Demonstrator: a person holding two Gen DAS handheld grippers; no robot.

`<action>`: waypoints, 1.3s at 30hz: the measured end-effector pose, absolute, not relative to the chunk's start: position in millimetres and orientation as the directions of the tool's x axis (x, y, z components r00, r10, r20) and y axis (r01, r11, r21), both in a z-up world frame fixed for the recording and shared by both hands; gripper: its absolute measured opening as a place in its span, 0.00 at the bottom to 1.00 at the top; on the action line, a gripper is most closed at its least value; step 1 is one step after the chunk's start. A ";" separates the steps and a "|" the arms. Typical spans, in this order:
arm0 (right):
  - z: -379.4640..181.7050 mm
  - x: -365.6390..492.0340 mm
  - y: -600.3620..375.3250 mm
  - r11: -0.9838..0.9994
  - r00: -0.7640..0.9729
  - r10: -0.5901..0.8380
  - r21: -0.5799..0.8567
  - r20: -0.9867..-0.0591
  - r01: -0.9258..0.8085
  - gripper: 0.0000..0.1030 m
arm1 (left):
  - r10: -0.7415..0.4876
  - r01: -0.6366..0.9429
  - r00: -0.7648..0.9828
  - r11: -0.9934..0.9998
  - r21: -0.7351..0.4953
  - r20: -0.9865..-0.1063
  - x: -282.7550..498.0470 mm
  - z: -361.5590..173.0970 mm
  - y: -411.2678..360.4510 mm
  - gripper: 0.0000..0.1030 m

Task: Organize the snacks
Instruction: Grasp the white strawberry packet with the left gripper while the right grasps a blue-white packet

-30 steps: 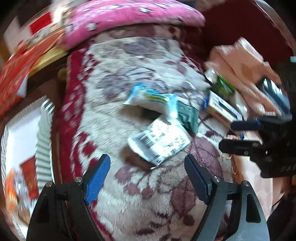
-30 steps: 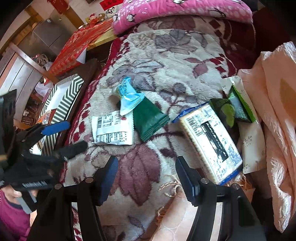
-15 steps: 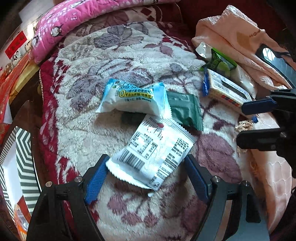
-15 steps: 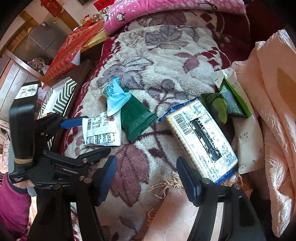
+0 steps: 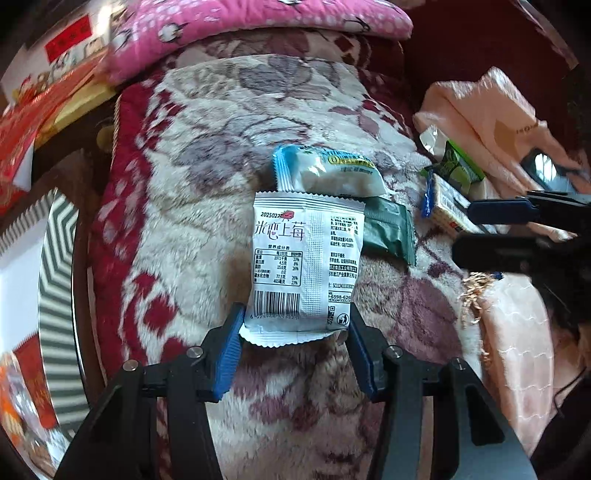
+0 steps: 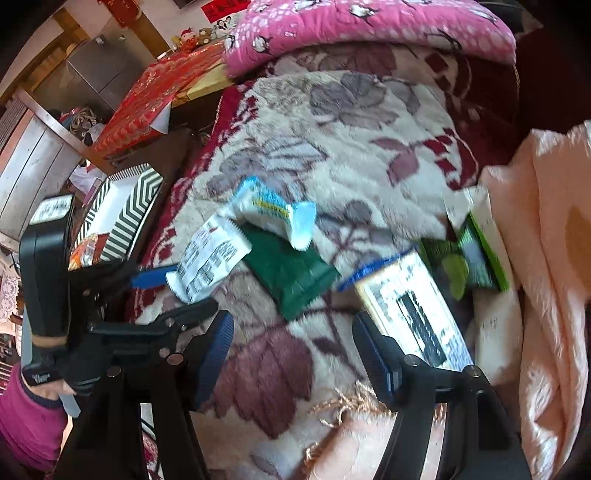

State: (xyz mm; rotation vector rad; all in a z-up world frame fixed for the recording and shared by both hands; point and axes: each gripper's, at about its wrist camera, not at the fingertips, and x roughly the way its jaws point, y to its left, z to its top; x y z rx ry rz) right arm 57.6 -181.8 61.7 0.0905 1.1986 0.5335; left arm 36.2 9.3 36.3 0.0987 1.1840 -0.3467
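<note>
My left gripper (image 5: 293,334) is shut on the bottom edge of a white snack packet with a barcode (image 5: 306,264), held raised off the floral blanket; it also shows in the right wrist view (image 6: 208,260). Behind it lie a light-blue packet (image 5: 328,173) and a dark green packet (image 5: 388,230). My right gripper (image 6: 291,345) is open and empty above the blanket, near a white and blue box (image 6: 410,314) and a green lime packet (image 6: 469,258).
A striped box (image 6: 127,214) holding snacks stands left of the blanket, also in the left wrist view (image 5: 55,273). A pink pillow (image 6: 362,26) lies at the back. A peach quilt (image 6: 550,240) lies at the right. A red cloth (image 6: 155,96) covers a table at far left.
My left gripper moved in on the white barcode packet, closed on its edge and lifted it. The right gripper shifted slightly and stays open.
</note>
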 end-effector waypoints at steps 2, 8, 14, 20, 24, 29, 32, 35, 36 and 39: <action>63.1 63.4 -177.0 0.873 0.267 0.433 0.328 -0.861 -0.360 0.69 | -0.200 0.283 0.334 0.953 -0.104 -0.921 31.9 38.1 15.0 0.50; 66.0 92.3 -142.5 0.847 0.314 0.375 0.185 -0.872 -0.498 0.72 | -0.176 0.162 0.324 0.978 -0.129 -0.930 18.3 36.2 37.8 0.50; 58.4 117.5 -105.9 0.755 0.287 0.345 0.083 -0.893 -0.650 0.72 | -0.173 0.098 0.312 0.984 -0.150 -0.934 11.5 32.9 57.5 0.50; 34.3 129.6 -84.2 0.711 0.233 0.313 0.065 -0.921 -0.700 0.55 | -0.168 0.072 0.314 0.986 -0.153 -0.935 9.0 34.0 66.7 0.50; 37.1 130.7 -100.2 0.763 0.203 0.372 0.174 -0.906 -0.623 0.30 | -0.169 0.062 0.326 0.986 -0.157 -0.930 7.8 36.6 68.1 0.50; 52.5 109.6 -114.5 0.791 0.248 0.397 0.192 -0.884 -0.582 0.30 | -0.185 0.049 0.353 0.983 -0.179 -0.917 4.8 46.2 68.7 0.50; 64.6 94.8 -116.2 0.793 0.269 0.415 0.200 -0.869 -0.575 0.30 | -0.180 0.042 0.366 0.983 -0.177 -0.913 1.3 52.4 69.7 0.50; 74.4 79.6 -114.4 0.794 0.285 0.435 0.215 -0.854 -0.569 0.30 | -0.166 0.027 0.384 0.985 -0.169 -0.908 -2.5 60.0 72.4 0.50; 76.4 74.5 -113.6 0.795 0.293 0.438 0.215 -0.850 -0.567 0.30 | -0.161 0.023 0.389 0.986 -0.165 -0.907 -3.7 62.4 73.6 0.50; 79.5 61.0 -110.6 0.795 0.300 0.444 0.217 -0.845 -0.566 0.30 | -0.137 0.007 0.407 0.989 -0.147 -0.903 -7.9 69.6 77.6 0.50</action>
